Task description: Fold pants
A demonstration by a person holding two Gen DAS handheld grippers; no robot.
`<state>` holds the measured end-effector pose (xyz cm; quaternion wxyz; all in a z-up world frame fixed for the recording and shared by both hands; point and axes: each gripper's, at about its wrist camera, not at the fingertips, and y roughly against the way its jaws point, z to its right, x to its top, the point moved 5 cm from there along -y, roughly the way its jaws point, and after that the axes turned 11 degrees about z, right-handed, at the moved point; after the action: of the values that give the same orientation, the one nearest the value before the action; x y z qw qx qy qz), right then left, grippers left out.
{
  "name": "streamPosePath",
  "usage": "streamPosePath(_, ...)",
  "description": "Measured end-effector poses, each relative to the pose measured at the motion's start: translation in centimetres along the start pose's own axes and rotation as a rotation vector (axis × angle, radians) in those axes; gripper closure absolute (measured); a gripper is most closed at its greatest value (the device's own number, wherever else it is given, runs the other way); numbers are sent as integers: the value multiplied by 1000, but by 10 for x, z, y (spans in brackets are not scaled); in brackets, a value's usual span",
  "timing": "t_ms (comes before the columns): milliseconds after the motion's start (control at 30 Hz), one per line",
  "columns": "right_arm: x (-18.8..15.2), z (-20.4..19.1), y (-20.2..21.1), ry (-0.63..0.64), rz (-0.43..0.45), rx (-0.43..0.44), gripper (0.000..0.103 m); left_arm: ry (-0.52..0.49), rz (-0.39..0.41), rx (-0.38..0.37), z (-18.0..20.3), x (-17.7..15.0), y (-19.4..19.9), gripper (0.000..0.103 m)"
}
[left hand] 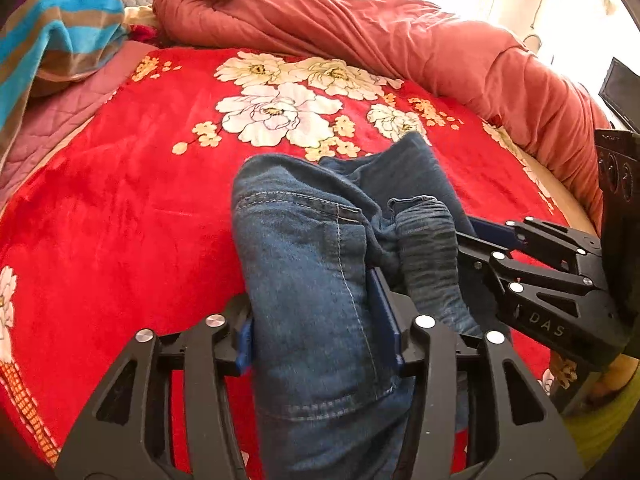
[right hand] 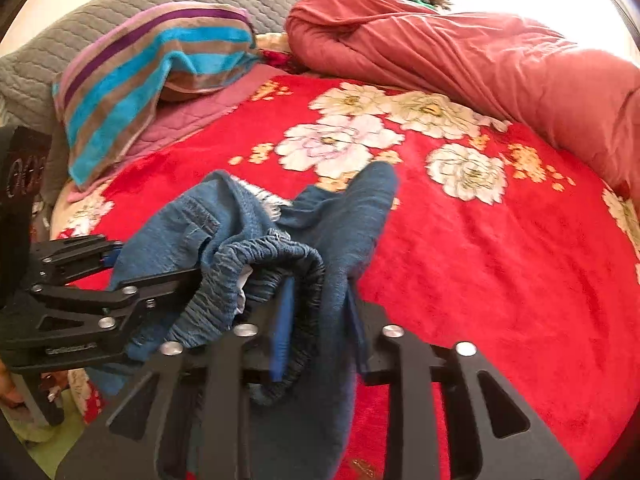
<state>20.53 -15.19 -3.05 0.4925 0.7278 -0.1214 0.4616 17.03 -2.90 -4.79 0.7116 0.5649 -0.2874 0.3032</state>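
Blue denim pants (left hand: pixel 312 264) hang bunched above the red flowered blanket (left hand: pixel 120 200). My left gripper (left hand: pixel 320 332) is shut on a thick fold of the denim near a stitched seam. My right gripper (right hand: pixel 316 320) is shut on the elastic waistband (right hand: pixel 280 256). The right gripper also shows in the left wrist view (left hand: pixel 472 236), reaching in from the right into the waistband. The left gripper shows in the right wrist view (right hand: pixel 120 272), at the left, gripping the cloth. The pants' lower part is hidden below both cameras.
A salmon-red quilt (left hand: pixel 360 28) lies rolled along the far and right side of the bed. A striped blue and brown towel (right hand: pixel 152 76) covers a pillow at the far left, beside a grey quilted headboard (right hand: pixel 120 4). A dark screen (left hand: pixel 624 92) stands at the right.
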Motion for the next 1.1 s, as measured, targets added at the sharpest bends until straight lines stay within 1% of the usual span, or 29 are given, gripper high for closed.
streamPosePath(167,-8,9,-5,-15,-28,-39,53,3,-7,10,-2,-3,-2,52)
streamPosePath(233,-14,12,-9,-26,-47,-54,48,0,-11,14,-2,-5,-3,47)
streamPosePath(300,-18,15,-12,-35,-67,-68,48,-3,-14,22,-3,-7,-4,45)
streamPosePath(400,-24,20,-18,-54,-96,-87,43,1,-19,21,-4,-8,-5,41)
streamPosePath(433,-25,22,-18,-60,-99,-88,41,2,-19,23,-4,-9,-4,40)
streamPosePath(500,-25,23,-17,-69,-95,-92,40,7,-19,24,-5,-9,-3,39)
streamPosePath(600,-22,23,-6,-80,-58,-84,39,13,-10,22,-4,-10,3,36)
streamPosePath(633,-20,23,-1,-78,-40,-89,31,13,-4,24,-4,-10,6,32)
streamPosePath(667,-18,24,4,-78,-25,-96,25,16,-1,24,-4,-9,8,31)
streamPosePath(700,-16,24,10,-82,-8,-98,24,21,6,22,-4,-9,12,30)
streamPosePath(733,-14,24,17,-86,10,-96,21,23,12,23,-4,-8,14,28)
streamPosePath(767,-14,24,23,-89,22,-98,13,25,19,25,-4,-8,18,24)
streamPosePath(800,-13,24,28,-92,31,-104,11,26,25,26,-4,-8,22,22)
streamPosePath(867,-13,23,39,-99,56,-102,10,30,41,27,-3,-7,32,14)
streamPosePath(933,-14,20,51,-97,74,-107,8,27,63,31,-2,-7,43,10)
streamPosePath(1033,-13,17,67,-90,108,-119,7,19,87,52,-2,-7,59,10)
streamPosePath(1100,-13,15,77,-82,121,-127,4,13,111,63,-2,-6,70,10)
